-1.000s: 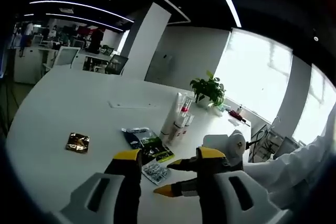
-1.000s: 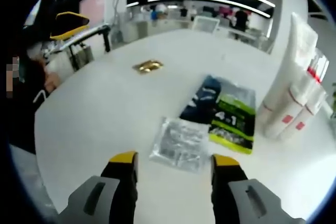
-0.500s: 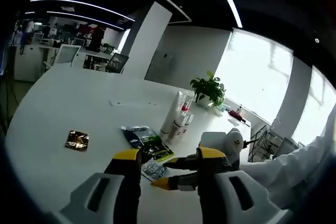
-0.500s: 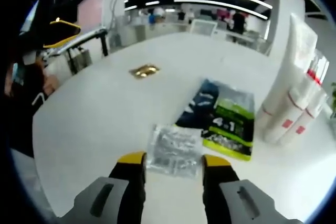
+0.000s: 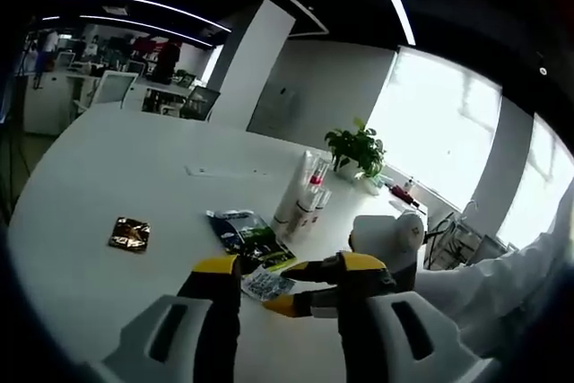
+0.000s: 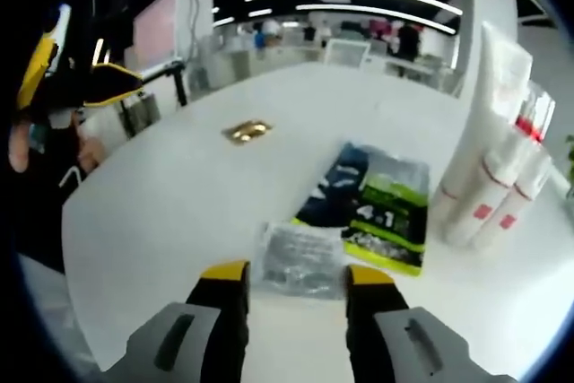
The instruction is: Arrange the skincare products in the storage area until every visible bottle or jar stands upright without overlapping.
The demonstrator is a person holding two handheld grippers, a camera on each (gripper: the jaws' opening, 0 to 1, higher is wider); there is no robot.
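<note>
Right gripper (image 6: 291,277) has closed in on the silver sachet (image 6: 300,259); its fingers, narrowed since a second ago, flank the near edge, contact probably not made. Tubes (image 6: 489,195) stand upright, far right of them. Left gripper (image 5: 285,268) hangs open over the counter (image 5: 108,177).

My counter (image 6: 179,195) looks smooth, matt white. Silver sachet (image 6: 300,259) is crinkled glossy foil; gold packet (image 6: 247,132) shiny foil. Tubes (image 6: 489,195) are smooth white plastic.
</note>
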